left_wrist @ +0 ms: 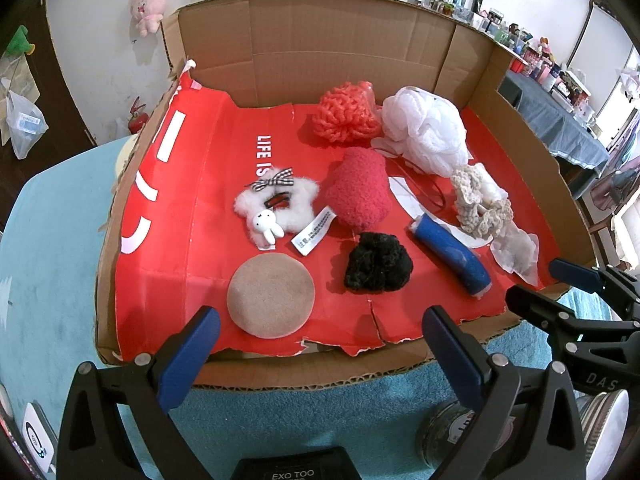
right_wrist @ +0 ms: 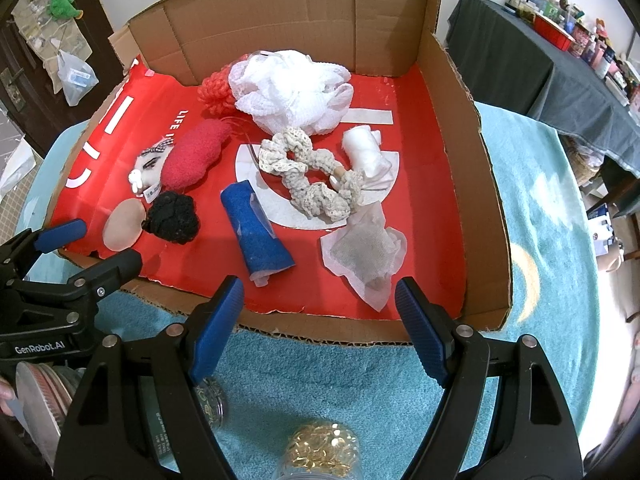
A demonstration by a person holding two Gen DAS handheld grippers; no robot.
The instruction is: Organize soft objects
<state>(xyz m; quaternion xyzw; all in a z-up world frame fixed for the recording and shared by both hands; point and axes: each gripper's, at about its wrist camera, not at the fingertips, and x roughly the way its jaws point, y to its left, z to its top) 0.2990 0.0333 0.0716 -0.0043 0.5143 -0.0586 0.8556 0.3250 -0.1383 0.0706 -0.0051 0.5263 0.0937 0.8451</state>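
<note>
A cardboard tray (left_wrist: pixel 304 44) with a red liner holds several soft things. Near its front lie a tan round pad (left_wrist: pixel 271 297), a black woolly scrunchie (left_wrist: pixel 378 263) and a blue rolled sponge (left_wrist: pixel 452 254). Behind them are a white fluffy clip with a bunny (left_wrist: pixel 276 210), a red fuzzy pouch (left_wrist: pixel 358 194), a cream crochet scrunchie (right_wrist: pixel 316 172), a coral knitted ball (left_wrist: pixel 346 114) and a white mesh puff (right_wrist: pixel 292 88). A crumpled tissue sachet (right_wrist: pixel 366 254) lies front right. My left gripper (left_wrist: pixel 320 346) hangs open before the tray's front edge. My right gripper (right_wrist: pixel 320 328) is also open, empty, above the front edge.
The tray rests on a teal towel (right_wrist: pixel 532 200). Round tins (left_wrist: pixel 448 428) and a jar of gold rings (right_wrist: pixel 320 454) stand under the grippers. The tray's tall cardboard walls rise at the back and right. A cluttered side table (right_wrist: pixel 560 40) stands at the far right.
</note>
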